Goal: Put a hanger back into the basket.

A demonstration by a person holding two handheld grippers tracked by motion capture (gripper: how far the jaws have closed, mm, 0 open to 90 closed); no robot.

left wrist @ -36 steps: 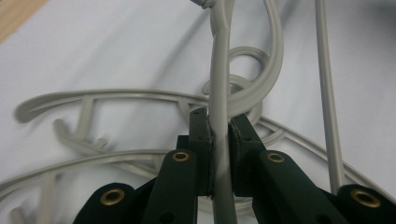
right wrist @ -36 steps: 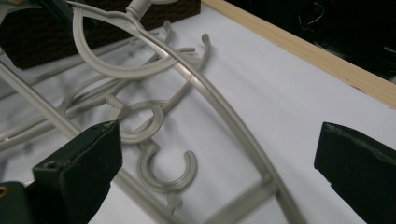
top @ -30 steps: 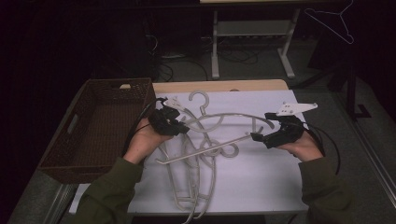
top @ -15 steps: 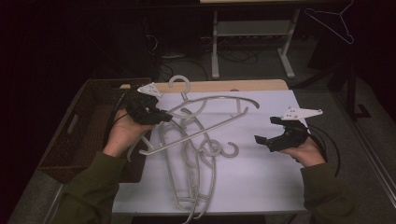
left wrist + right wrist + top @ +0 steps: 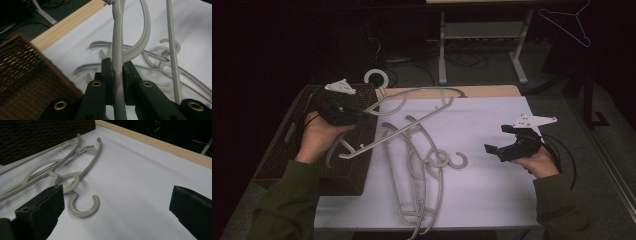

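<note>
My left gripper (image 5: 357,116) is shut on a grey plastic hanger (image 5: 412,111) and holds it in the air, partly over the brown wicker basket (image 5: 277,150). In the left gripper view the hanger's arm (image 5: 118,62) runs up between the two jaws. Two more grey hangers (image 5: 414,165) lie tangled on the white table cover (image 5: 492,190), their hooks (image 5: 82,205) toward the right. My right gripper (image 5: 497,145) is open above the cover's right side, with nothing between its jaws, a little right of those hooks.
The basket stands at the table's left edge. A wooden table edge (image 5: 472,91) runs along the back. Behind the table are a metal stand (image 5: 482,45), cables on the floor and a wire hanger (image 5: 569,22) hanging at upper right.
My left gripper has carried the held hanger leftward from the pile to over the basket. My right gripper let go of it and drew back slightly to the right, now open.
</note>
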